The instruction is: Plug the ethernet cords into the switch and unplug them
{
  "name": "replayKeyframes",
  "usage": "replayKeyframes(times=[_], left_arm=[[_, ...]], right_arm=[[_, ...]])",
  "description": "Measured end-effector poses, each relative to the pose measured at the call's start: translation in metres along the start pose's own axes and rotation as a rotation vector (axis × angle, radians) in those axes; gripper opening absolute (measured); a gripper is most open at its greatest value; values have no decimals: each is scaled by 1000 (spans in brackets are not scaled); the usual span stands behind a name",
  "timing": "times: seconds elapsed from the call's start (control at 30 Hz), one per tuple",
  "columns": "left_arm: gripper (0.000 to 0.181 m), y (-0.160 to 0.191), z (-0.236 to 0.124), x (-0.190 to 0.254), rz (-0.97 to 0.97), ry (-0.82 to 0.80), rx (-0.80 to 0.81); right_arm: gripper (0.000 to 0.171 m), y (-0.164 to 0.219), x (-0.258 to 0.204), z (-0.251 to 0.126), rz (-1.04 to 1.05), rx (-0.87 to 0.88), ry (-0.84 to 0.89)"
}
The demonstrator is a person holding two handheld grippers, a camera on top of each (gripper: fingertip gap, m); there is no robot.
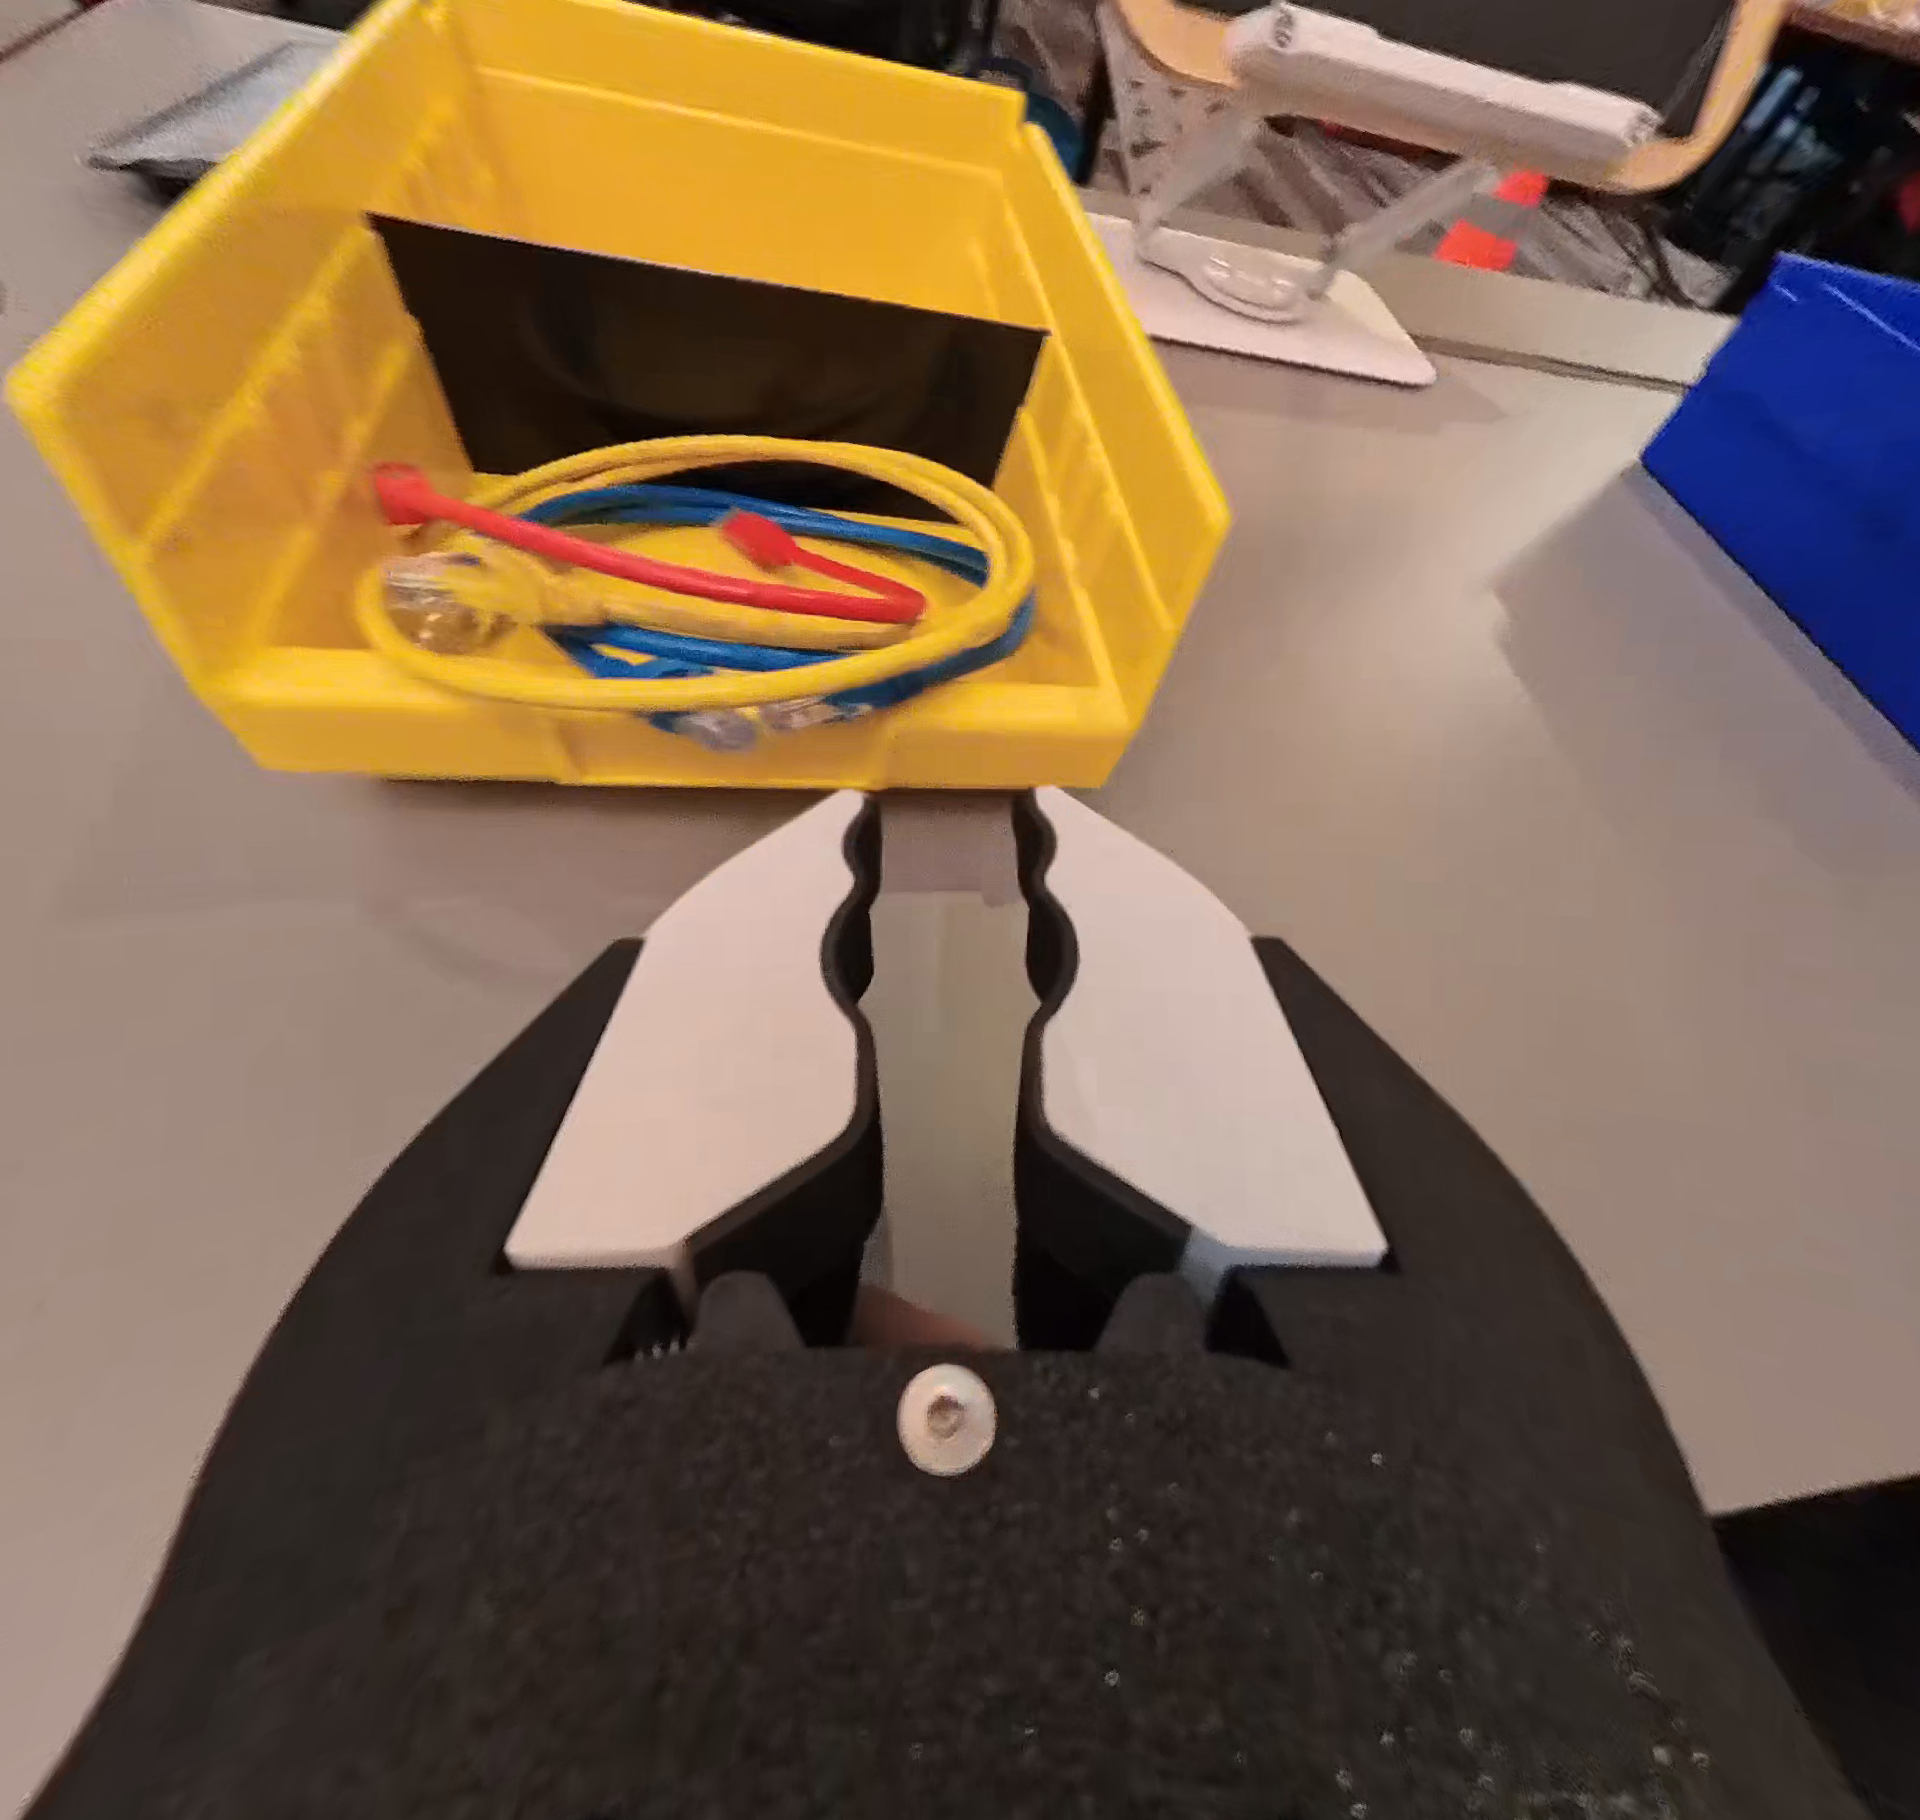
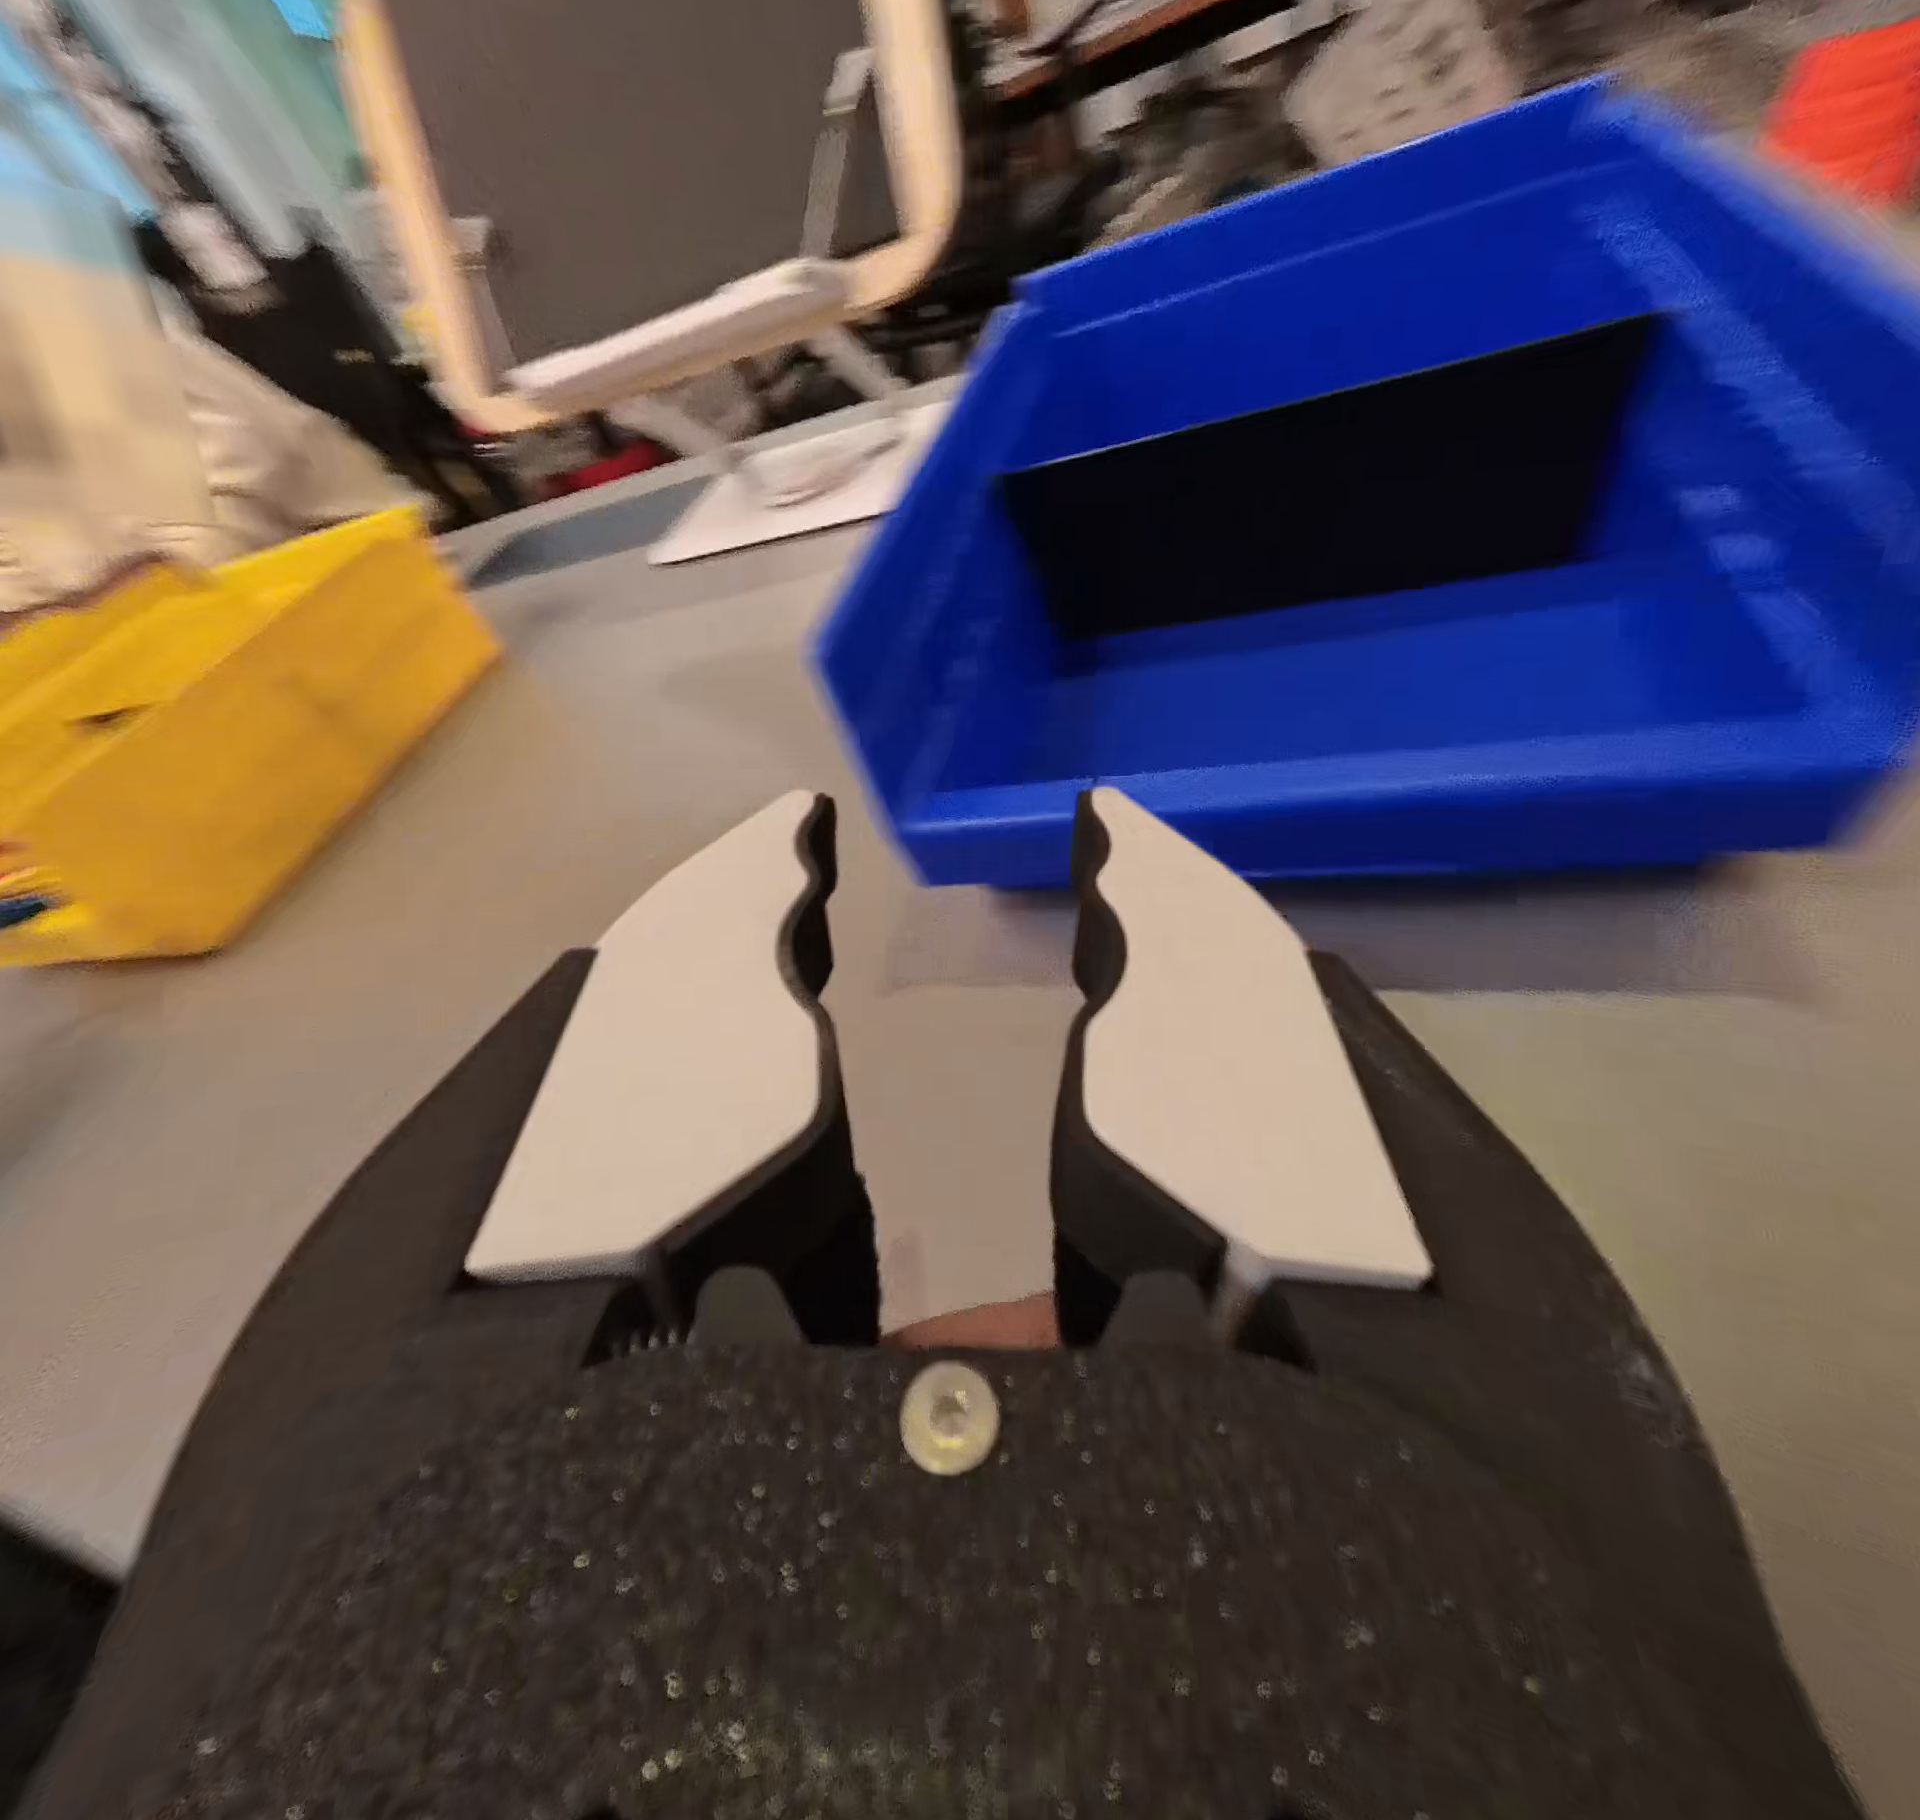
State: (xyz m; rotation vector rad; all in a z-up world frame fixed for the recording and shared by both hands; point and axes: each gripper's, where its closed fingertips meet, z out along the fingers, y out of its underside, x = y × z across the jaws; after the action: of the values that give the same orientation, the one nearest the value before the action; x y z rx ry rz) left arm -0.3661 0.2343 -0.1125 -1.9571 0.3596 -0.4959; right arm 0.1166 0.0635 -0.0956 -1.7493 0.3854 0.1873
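**Cords wait in the yellow bin; both grippers are empty**

Cords first: three of them lie coiled together on the floor of the yellow bin (image 1: 665,212), in front of a black divider (image 1: 717,357). The yellow cord (image 1: 935,513) loops widest, the blue cord (image 1: 831,664) lies under it with its clear plugs at the front lip, and the short red cord (image 1: 644,565) crosses over both. No switch shows in either view, so find it before you commit to a cord.

Your left gripper (image 1: 945,814) hovers over the table (image 1: 1455,835) just short of the bin's front wall, its jaws a narrow gap apart with nothing between them. Your right gripper (image 2: 951,809) points at the blue bin (image 2: 1351,814), jaws parted a little wider and likewise empty. The front part of that bin looks empty; behind its dark divider you cannot tell.

The step in hand looks like the first pickup. Open the left jaws wider before you reach over the lip. Aim for a cord just behind its plug, not mid-loop, so the plug points where you need it. The blue plugs at the front edge look the easiest reach, but the yellow loop rests across that cord and will likely drag. Lift slowly and let the coils fall away. The right wrist view is blurred, so steady that hand.
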Motion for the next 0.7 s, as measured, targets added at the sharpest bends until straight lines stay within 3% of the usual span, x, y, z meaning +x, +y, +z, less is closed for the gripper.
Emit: replayKeyframes(times=[0.17, 0.23, 0.33, 0.5, 0.7], left_arm=[[25, 2, 14, 8, 111, 57, -31], [25, 5, 19, 3, 156, 42, -49], [25, 7, 23, -1, 165, 34, -64], [25, 11, 28, -1, 143, 46, -88], [26, 15, 27, 7, 148, 79, -98]], right_arm=[[43, 0, 73, -8, -72, -44, 288], [57, 3, 81, -7, -43, -58, 341], [50, 6, 65, -2, -16, -42, 261], [55, 9, 65, 8, -131, -77, 302], [57, 13, 60, 8, -105, -86, 281]])
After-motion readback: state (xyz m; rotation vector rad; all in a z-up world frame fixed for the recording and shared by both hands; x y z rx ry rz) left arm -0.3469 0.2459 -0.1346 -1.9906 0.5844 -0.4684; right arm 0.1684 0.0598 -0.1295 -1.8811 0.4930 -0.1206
